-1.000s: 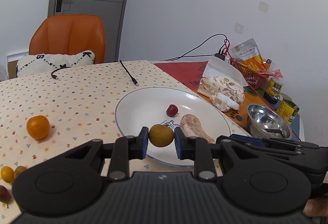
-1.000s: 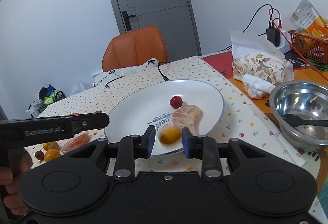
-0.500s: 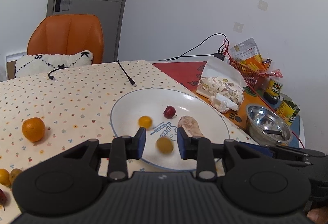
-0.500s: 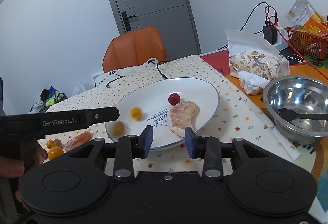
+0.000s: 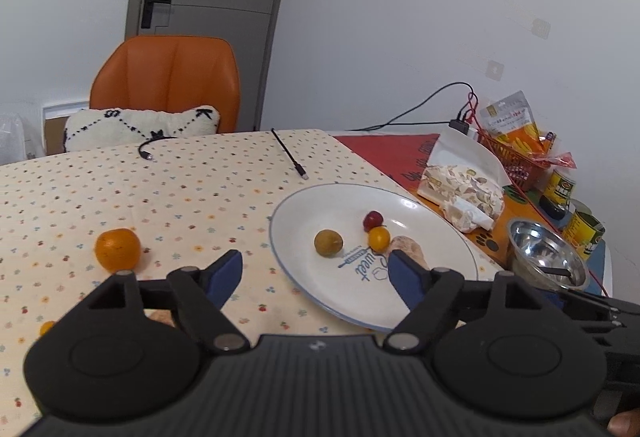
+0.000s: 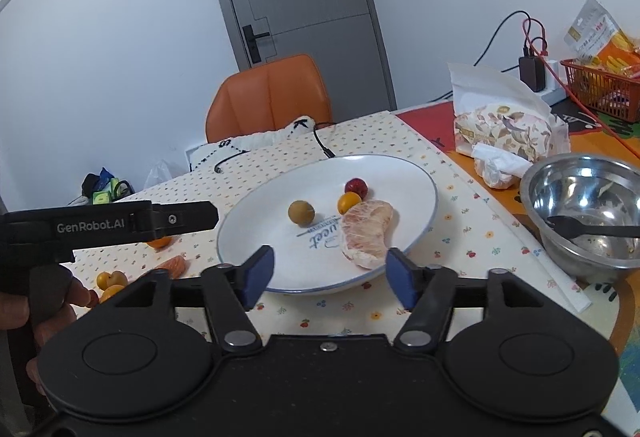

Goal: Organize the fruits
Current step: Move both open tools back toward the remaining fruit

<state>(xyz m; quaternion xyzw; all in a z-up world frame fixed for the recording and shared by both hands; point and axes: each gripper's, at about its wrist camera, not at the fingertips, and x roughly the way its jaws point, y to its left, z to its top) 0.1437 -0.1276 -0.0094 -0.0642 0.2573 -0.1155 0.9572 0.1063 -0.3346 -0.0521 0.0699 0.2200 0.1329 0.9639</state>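
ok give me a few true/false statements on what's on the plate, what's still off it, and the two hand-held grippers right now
1. Four pieces of fruit lie on the white plate. True: the olive-brown fruit, the small yellow fruit, the red fruit and the peeled citrus segment.
2. The left hand-held gripper is clamped on the olive-brown fruit. False: its jaws have just been opening and hold nothing.
3. The orange sits on the plate. False: it rests on the dotted tablecloth, left of the plate.
4. The right hand-held gripper is open. True, and nothing is between its jaws.
5. The steel bowl holds an orange. False: only a dark spoon lies in it.
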